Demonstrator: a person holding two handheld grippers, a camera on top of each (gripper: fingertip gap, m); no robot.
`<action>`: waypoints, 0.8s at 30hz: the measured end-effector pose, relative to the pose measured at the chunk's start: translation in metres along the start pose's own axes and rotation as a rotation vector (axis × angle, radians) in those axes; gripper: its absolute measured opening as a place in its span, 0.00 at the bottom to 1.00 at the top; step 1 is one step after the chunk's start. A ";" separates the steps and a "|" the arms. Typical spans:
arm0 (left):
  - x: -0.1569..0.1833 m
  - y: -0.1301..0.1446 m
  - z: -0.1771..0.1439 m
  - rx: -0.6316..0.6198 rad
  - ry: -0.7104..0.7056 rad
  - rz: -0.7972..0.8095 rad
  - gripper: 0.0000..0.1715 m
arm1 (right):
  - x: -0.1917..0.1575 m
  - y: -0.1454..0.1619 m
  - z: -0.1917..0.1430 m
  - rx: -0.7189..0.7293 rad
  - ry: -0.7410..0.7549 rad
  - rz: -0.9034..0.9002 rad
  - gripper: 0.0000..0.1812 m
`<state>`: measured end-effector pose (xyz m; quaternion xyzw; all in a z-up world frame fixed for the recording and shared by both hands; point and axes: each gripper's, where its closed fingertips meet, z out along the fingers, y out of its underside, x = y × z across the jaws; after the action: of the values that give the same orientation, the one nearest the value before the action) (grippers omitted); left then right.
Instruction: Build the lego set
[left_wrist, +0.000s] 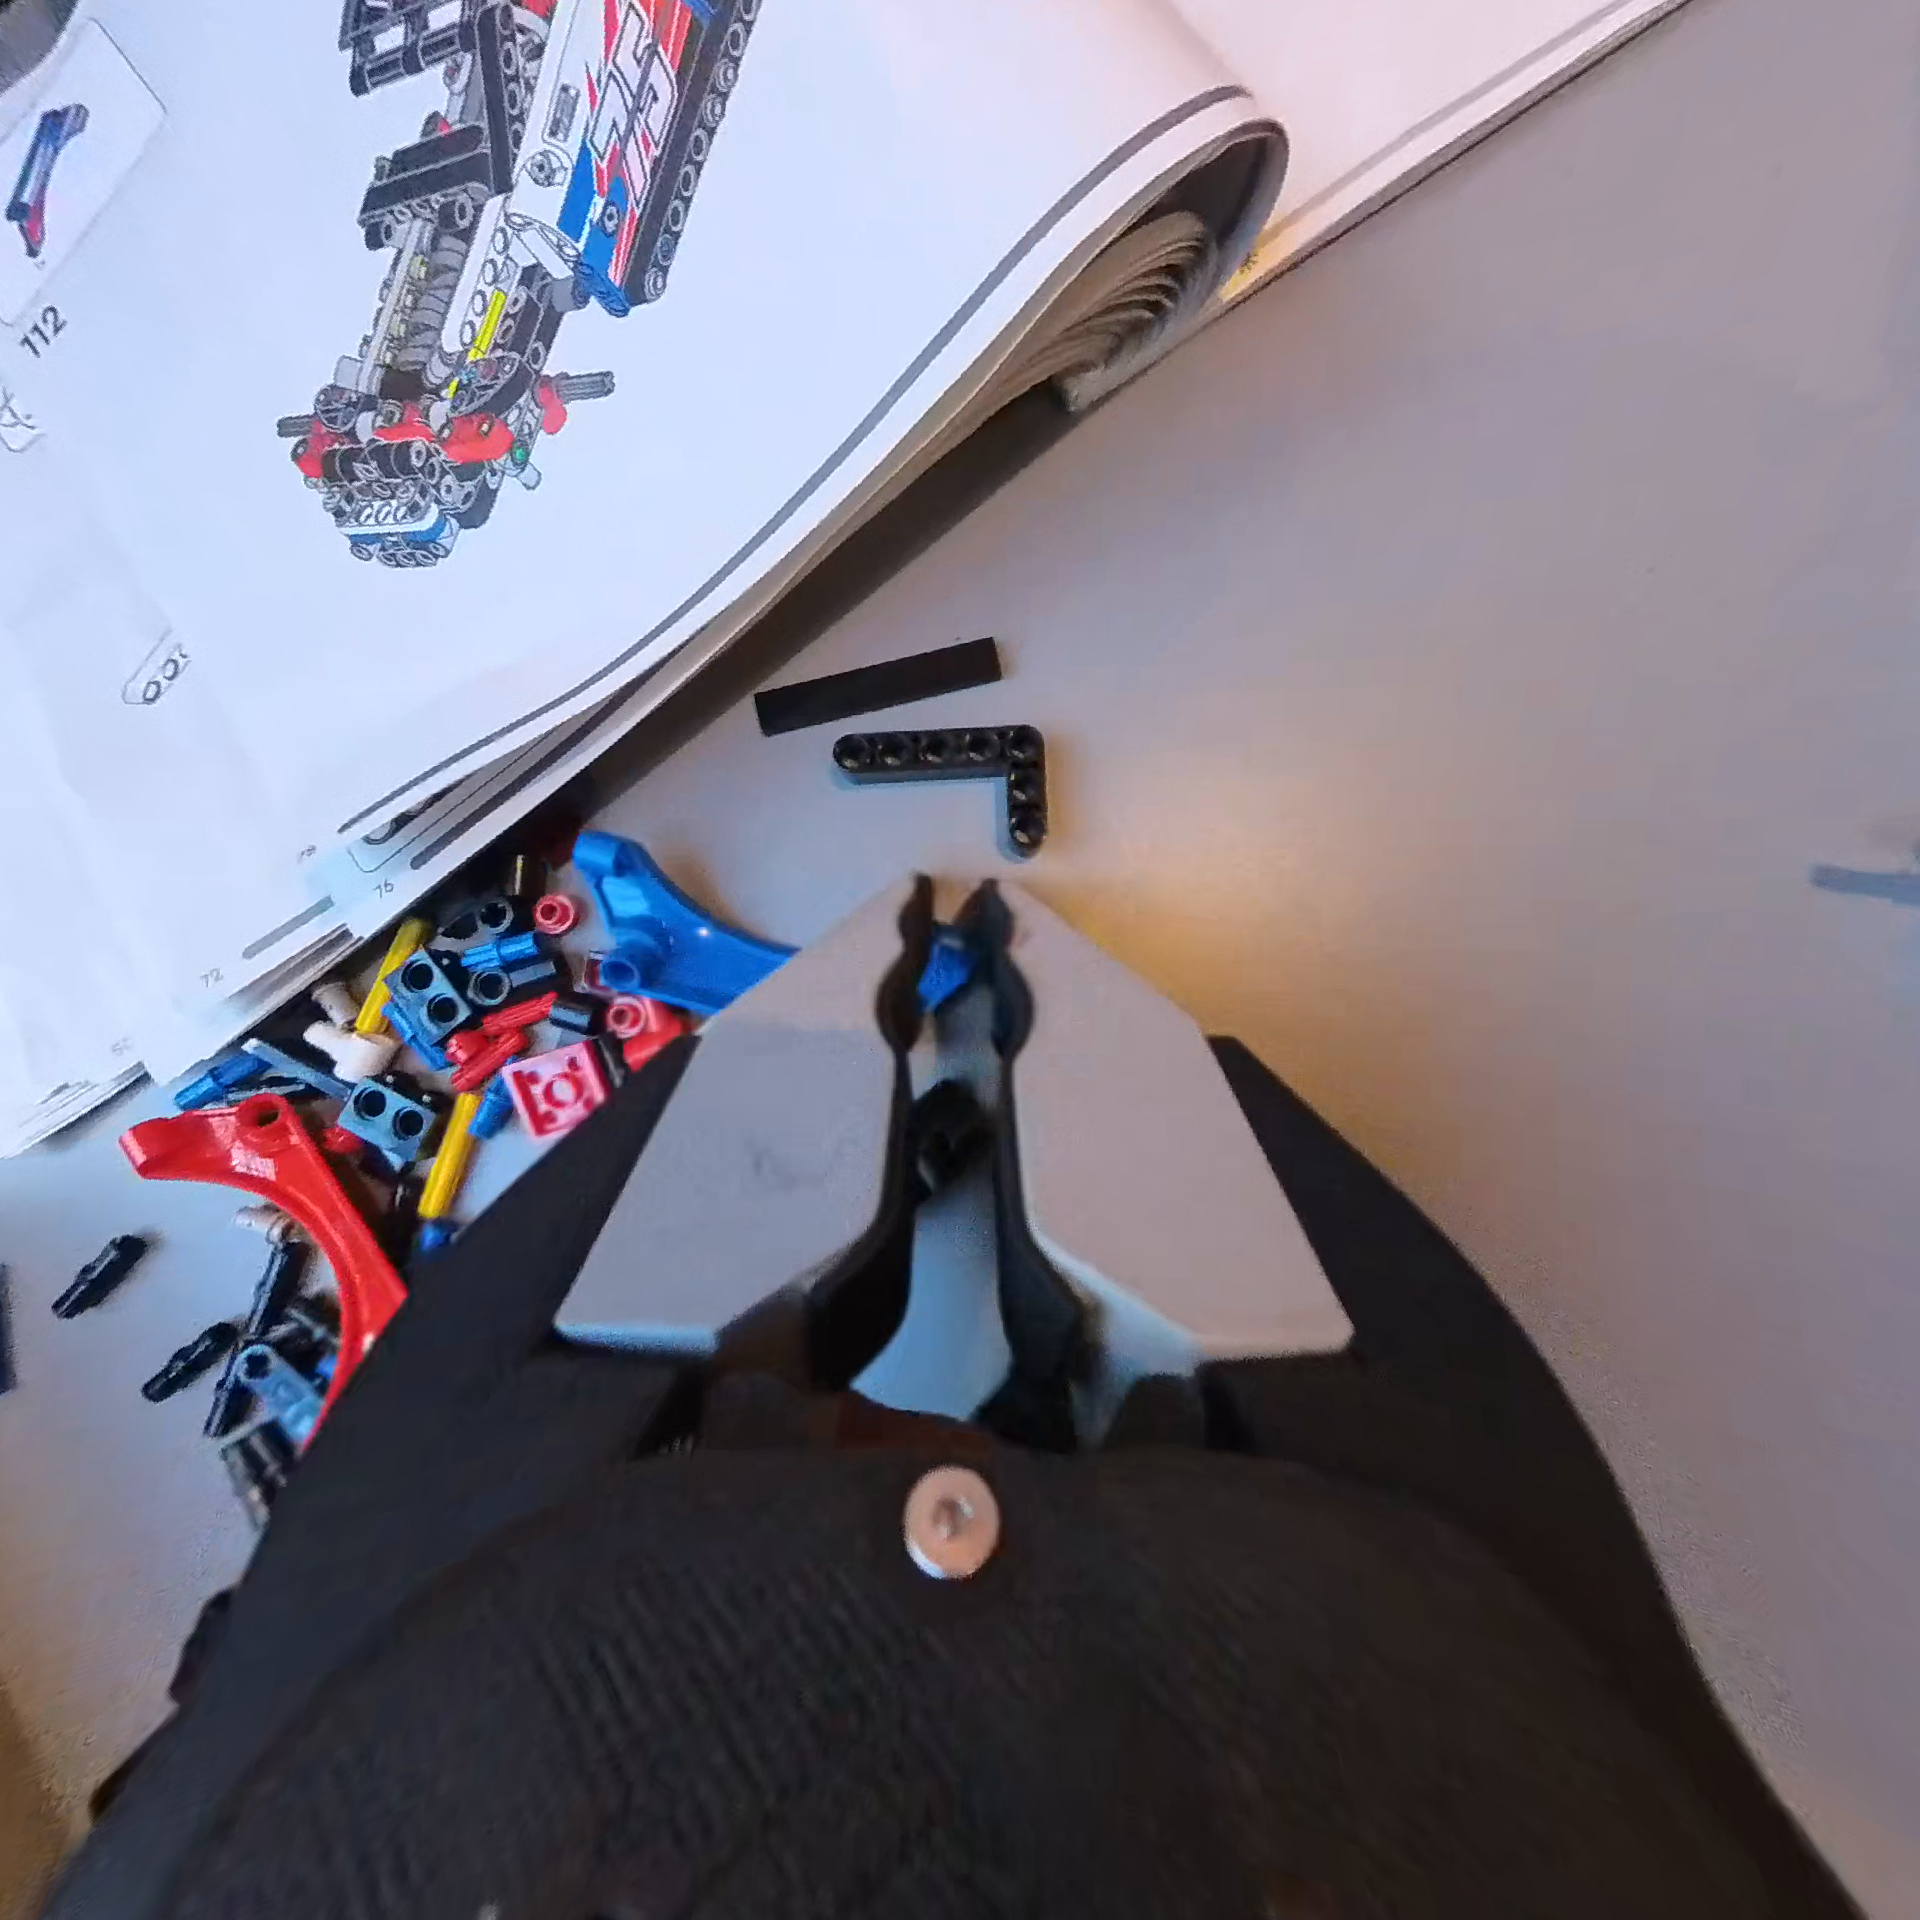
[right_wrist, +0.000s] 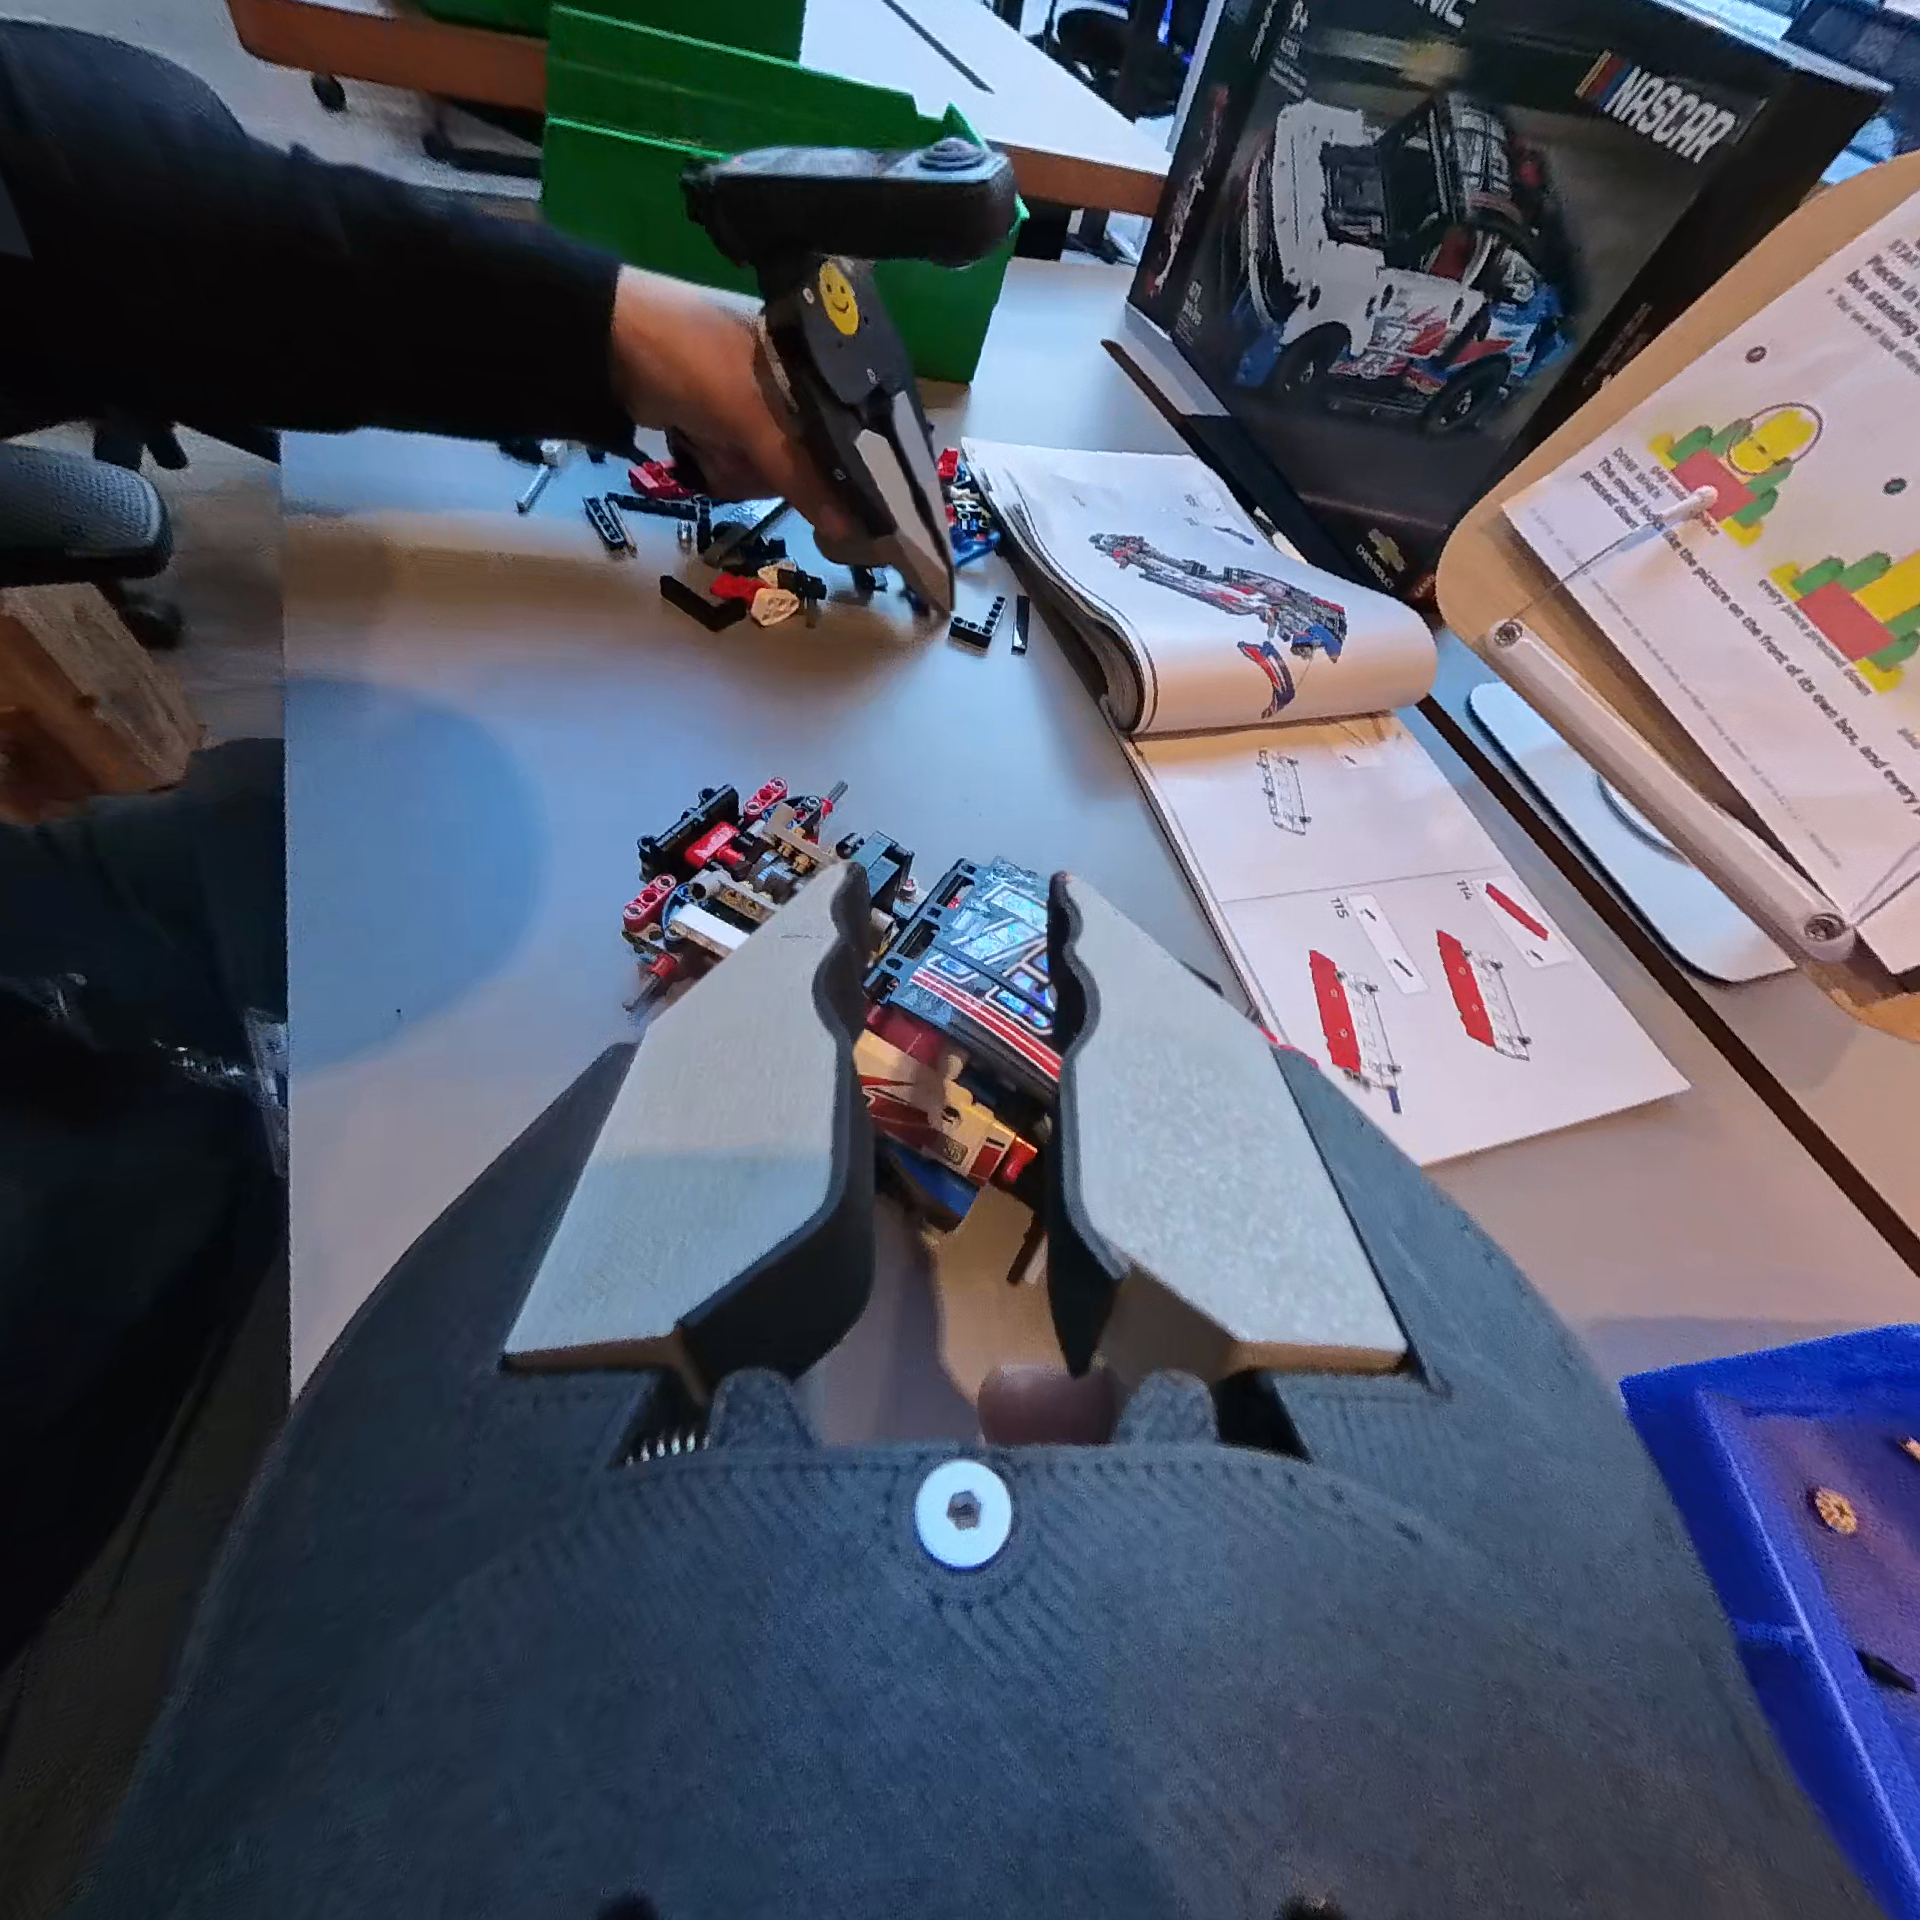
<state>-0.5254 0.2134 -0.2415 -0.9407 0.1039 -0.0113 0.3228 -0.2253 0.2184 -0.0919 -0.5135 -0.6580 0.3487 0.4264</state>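
Note:
My left gripper (left_wrist: 954, 891) is shut on a small blue piece (left_wrist: 943, 975) and hovers over the grey table, just short of a black L-shaped beam (left_wrist: 977, 758) and a black flat strip (left_wrist: 878, 686). A pile of loose parts (left_wrist: 488, 1018) lies to its left, with a red arch (left_wrist: 260, 1153) and a blue arch (left_wrist: 675, 935). My right gripper (right_wrist: 956, 888) is open, its fingers either side of the partly built car model (right_wrist: 935, 987) on the table. The right wrist view also shows the left gripper (right_wrist: 940, 613), in a hand, by the L-shaped beam (right_wrist: 977, 623).
The open instruction booklet (left_wrist: 520, 312) lies behind the parts and also shows in the right wrist view (right_wrist: 1247, 623). The set's box (right_wrist: 1455, 260) stands at the back right, green bins (right_wrist: 727, 156) behind. A sheet on a stand (right_wrist: 1714, 571) is at right, a blue tray (right_wrist: 1818, 1558) at near right.

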 end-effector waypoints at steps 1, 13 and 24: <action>0.001 -0.001 0.001 0.010 0.006 -0.012 0.00 | 0.001 0.001 -0.001 -0.005 0.003 0.002 0.17; 0.017 -0.009 -0.048 0.080 0.015 0.027 0.00 | 0.045 0.005 0.023 -0.044 0.017 0.021 0.17; -0.038 -0.011 0.001 -0.080 -0.006 -0.004 0.21 | 0.068 -0.018 0.055 0.047 -0.030 0.023 0.16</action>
<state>-0.5602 0.2303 -0.2335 -0.9531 0.1014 -0.0051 0.2852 -0.2905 0.2791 -0.0833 -0.5057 -0.6499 0.3764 0.4245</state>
